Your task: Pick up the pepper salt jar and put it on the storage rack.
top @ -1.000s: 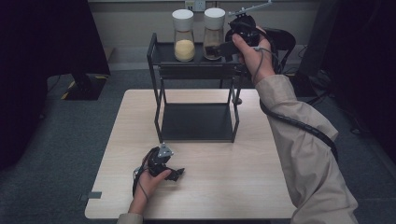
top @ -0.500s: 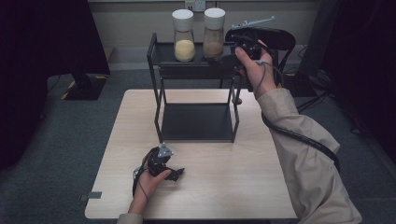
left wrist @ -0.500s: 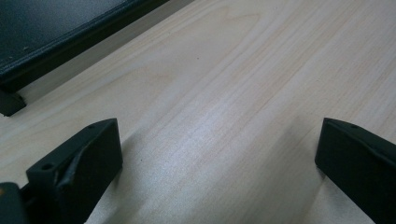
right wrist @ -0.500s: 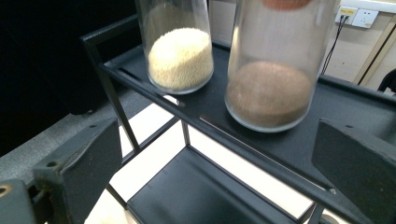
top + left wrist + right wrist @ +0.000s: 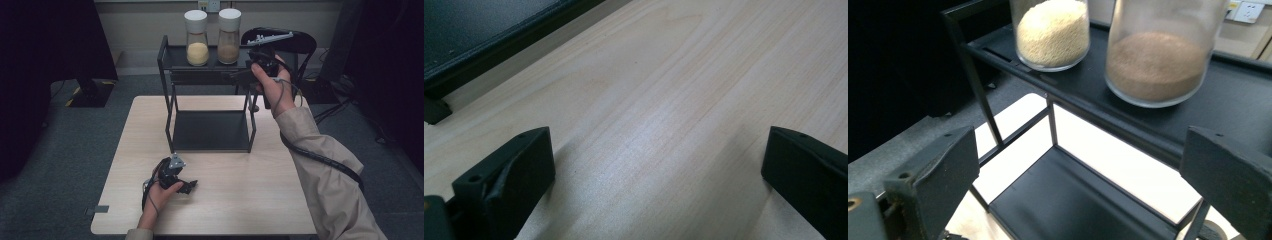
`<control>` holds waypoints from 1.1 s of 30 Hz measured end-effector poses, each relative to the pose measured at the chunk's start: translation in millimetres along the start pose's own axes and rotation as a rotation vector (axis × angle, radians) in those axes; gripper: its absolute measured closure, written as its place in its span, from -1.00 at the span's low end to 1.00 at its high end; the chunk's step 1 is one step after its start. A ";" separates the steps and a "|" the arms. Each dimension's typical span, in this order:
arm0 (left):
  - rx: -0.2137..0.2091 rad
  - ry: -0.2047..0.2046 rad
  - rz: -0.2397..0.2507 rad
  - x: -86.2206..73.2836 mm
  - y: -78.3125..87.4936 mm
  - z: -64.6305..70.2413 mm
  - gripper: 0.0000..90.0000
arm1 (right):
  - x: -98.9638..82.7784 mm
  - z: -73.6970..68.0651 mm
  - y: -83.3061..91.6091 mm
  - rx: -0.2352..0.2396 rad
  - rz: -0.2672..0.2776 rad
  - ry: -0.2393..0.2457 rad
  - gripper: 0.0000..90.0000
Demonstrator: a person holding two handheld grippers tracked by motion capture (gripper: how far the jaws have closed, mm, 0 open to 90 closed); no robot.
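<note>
High view: A light wooden surface [image 5: 280, 200] carries a black two-tier metal rack [image 5: 210, 100] at its far middle. Two white-capped glass jars stand side by side on the rack's top shelf: the yellow-grain jar [image 5: 196, 39] on the left and the brown-grain jar [image 5: 229, 36] on the right. The right tongs [image 5: 240, 76] are held raised at the right end of the top shelf, pointing left, just beside the brown-grain jar and below its level; their opening is hard to judge here. The left tongs [image 5: 187, 186] rest low on the surface near the front edge, well apart from the rack.

Left gripper view: The left tongs [image 5: 659, 165] are spread wide with nothing between them. Bare wooden surface [image 5: 674, 100] lies beneath and ahead. A corner of the rack's bottom tray [image 5: 479, 35] and one foot appear at upper left, clear of the jaws.

Right gripper view: The right tongs [image 5: 1078, 175] are spread wide and grip nothing. The brown-grain jar [image 5: 1155, 60] stands on the top shelf [image 5: 1238, 95] ahead and above the gap, toward the right jaw, not between the jaws. The yellow-grain jar [image 5: 1053, 32] stands farther off at upper centre. The rack's bottom tray [image 5: 1068, 205] lies below, between the jaws.
</note>
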State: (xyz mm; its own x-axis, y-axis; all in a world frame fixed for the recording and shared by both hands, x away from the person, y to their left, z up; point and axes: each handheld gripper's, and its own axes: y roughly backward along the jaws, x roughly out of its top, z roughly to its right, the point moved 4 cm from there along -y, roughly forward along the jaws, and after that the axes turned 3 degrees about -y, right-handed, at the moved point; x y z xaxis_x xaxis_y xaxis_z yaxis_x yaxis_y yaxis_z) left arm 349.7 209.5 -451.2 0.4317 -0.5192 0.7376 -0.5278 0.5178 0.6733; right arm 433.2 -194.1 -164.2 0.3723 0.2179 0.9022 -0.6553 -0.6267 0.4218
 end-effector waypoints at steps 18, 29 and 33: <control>0.000 0.000 -0.001 0.0 0.0 0.0 -1.00 | -42.5 -2.2 -8.9 0.031 -0.033 0.012 -0.96; 0.000 0.000 -0.001 0.1 0.1 0.0 -1.00 | -72.9 2.5 -14.8 0.052 -0.053 -0.006 -0.96; 0.000 0.000 -0.001 0.1 0.1 -0.1 -1.00 | -83.8 3.2 -16.7 0.058 -0.058 -0.008 -0.95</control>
State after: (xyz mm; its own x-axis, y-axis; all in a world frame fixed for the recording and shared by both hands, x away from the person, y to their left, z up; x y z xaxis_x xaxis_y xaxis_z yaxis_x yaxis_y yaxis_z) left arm 349.8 209.5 -451.0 0.4321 -0.5202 0.7367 -0.5269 0.5173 0.6743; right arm 415.0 -204.2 -247.2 0.4138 0.2492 0.8756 -0.5938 -0.6552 0.4671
